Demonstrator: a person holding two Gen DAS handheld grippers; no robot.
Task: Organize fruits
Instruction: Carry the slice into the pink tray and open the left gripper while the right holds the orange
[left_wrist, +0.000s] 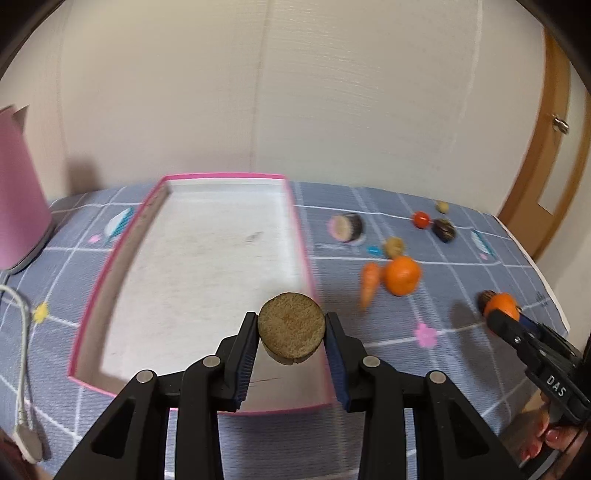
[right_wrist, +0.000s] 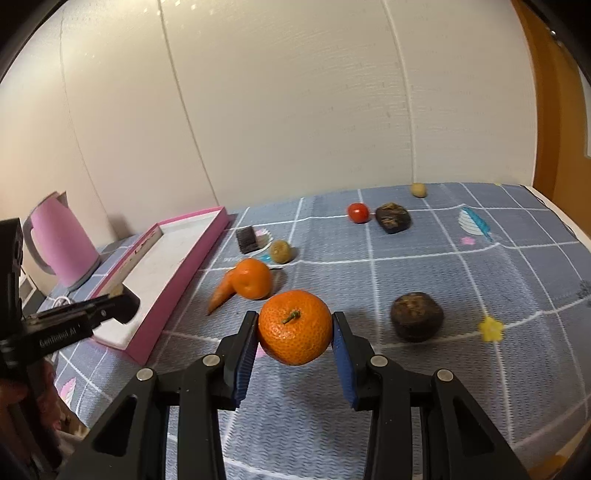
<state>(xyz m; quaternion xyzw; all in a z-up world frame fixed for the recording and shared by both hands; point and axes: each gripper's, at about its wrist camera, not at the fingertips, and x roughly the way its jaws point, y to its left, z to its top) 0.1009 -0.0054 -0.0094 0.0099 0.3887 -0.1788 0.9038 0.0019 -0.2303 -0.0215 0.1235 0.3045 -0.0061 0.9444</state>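
The left gripper (left_wrist: 291, 325) clamps a round, flat-faced brown fruit half (left_wrist: 291, 326) with a grainy cut surface, held above the near right corner of the pink-walled tray (left_wrist: 110, 258), whose white floor looks scuffed. The right gripper (right_wrist: 295, 326) pinches a glossy, dimpled mandarin (right_wrist: 294, 326) with a short green stem, lifted over the worktop (right_wrist: 480, 387) to the right of the tray. The worktop wears a blue-grey woven cloth with white grid lines and small flower prints.

Beside the tray's right wall lie a tapered carrot (right_wrist: 221, 295) touching a second orange mandarin (right_wrist: 253, 278), a small yellowish ball (right_wrist: 280, 252) and a dark cut piece (right_wrist: 246, 240). Farther right sit a red tomato (right_wrist: 358, 213), two dark wrinkled lumps (right_wrist: 393, 218) and (right_wrist: 416, 316), and a pale round fruit (right_wrist: 419, 189). A pink kettle (right_wrist: 61, 247) stands left of the tray. Both grippers point forward, tilted slightly downward.
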